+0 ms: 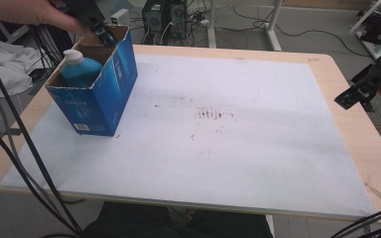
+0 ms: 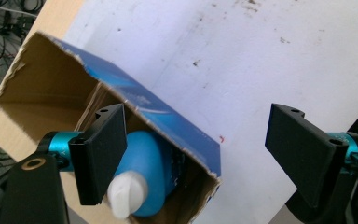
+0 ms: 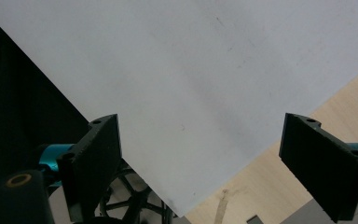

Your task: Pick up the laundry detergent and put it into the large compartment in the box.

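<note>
We observe the left tool with jaws spread wide above an open blue carton. A blue bottle with white cap lies inside, on the white-covered tabletop.

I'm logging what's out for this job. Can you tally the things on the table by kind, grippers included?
Cardboard box: 1
Blue bottle, standing inside the box: 1
White mat covering the table: 1
Grippers: 2, the left gripper open over the box, the right gripper open at the table's edge
Total: 5
</note>
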Available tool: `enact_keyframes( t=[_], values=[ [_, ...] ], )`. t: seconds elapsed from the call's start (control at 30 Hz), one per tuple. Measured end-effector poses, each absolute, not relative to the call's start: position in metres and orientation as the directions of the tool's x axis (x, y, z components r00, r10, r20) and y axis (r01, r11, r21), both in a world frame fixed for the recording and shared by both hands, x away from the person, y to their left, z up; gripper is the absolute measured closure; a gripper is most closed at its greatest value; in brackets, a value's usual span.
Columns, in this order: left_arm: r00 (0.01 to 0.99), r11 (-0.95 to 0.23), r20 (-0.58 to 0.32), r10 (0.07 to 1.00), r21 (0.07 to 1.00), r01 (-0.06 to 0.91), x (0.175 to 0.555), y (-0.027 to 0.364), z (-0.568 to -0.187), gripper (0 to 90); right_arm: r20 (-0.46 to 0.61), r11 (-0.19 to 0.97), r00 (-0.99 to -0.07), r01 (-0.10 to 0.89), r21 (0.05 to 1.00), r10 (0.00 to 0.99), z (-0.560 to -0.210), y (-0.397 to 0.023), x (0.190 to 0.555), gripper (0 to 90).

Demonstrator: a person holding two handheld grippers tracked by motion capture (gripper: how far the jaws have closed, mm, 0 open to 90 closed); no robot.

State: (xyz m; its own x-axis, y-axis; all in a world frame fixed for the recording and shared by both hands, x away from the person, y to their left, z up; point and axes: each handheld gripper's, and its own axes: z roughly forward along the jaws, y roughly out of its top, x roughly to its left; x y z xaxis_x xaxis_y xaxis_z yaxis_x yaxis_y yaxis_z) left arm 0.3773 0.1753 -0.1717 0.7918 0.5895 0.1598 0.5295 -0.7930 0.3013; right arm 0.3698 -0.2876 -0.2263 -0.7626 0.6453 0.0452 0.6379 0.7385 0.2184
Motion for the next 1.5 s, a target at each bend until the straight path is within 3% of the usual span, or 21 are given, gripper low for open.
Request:
enact_keyframes(
  t=[0.87, 1.5],
  values=[
    [0.891, -0.870, 0.080, 0.447, 0.270, 0.413, 0.387, 0.109, -0.202, 20.8, 0.036, 0.678, -0.708, 0.689, 0.255, 0.705, -0.218, -0.301, 0.354, 12.1],
    [0.900, -0.880, 0.073, 0.429, 0.259, 0.398, 0.390, 0.102, -0.213, 20.7, 0.028, 0.670, -0.698, 0.697, 0.254, 0.716, -0.217, -0.305, 0.352, 12.1]
  ],
)
